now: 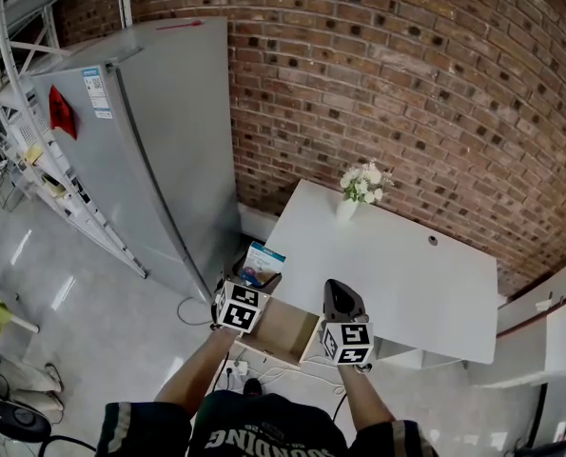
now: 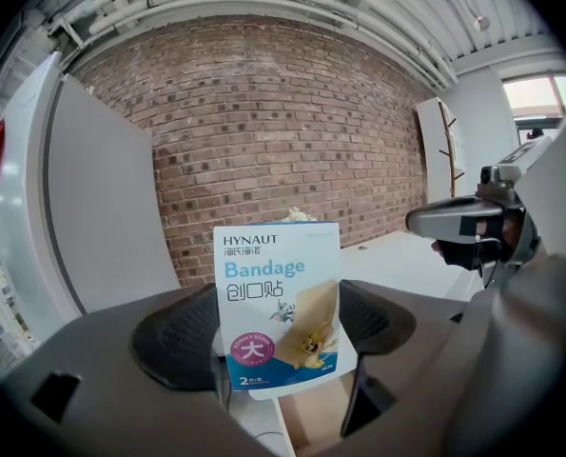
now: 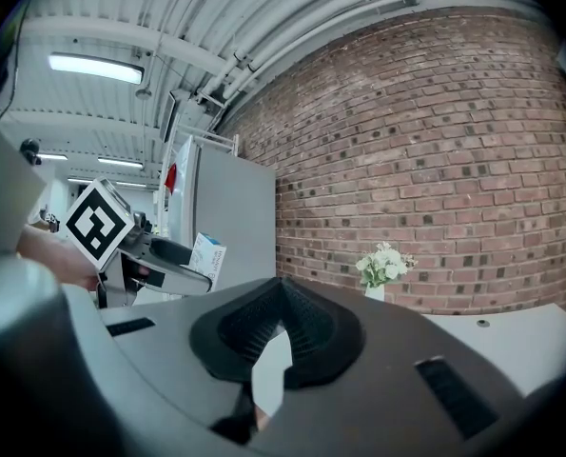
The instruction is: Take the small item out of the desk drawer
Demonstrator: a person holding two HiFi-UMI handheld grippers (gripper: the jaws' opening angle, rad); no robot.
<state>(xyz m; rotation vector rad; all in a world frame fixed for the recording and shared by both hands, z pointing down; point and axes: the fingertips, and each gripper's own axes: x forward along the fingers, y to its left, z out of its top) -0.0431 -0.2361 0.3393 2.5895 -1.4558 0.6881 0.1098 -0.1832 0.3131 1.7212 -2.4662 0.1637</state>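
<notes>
A small white-and-blue bandage box [image 2: 278, 303] stands upright between the dark pads [image 2: 178, 343] of my left gripper [image 2: 278, 331], which is shut on its two sides and holds it in the air. In the head view the bandage box [image 1: 262, 263] sits at the tip of the left gripper [image 1: 260, 280], above the left end of the open wooden drawer [image 1: 284, 331]. The drawer sticks out of the white desk [image 1: 397, 274]. My right gripper [image 1: 338, 291] hovers over the drawer's right side, and its pads [image 3: 306, 327] meet at the tip with nothing between them.
A white vase of flowers [image 1: 361, 188] stands at the desk's far edge against the brick wall [image 1: 406, 93]. A tall grey cabinet [image 1: 149, 150] stands left of the desk. Cables and a power strip [image 1: 237, 369] lie on the floor under the drawer.
</notes>
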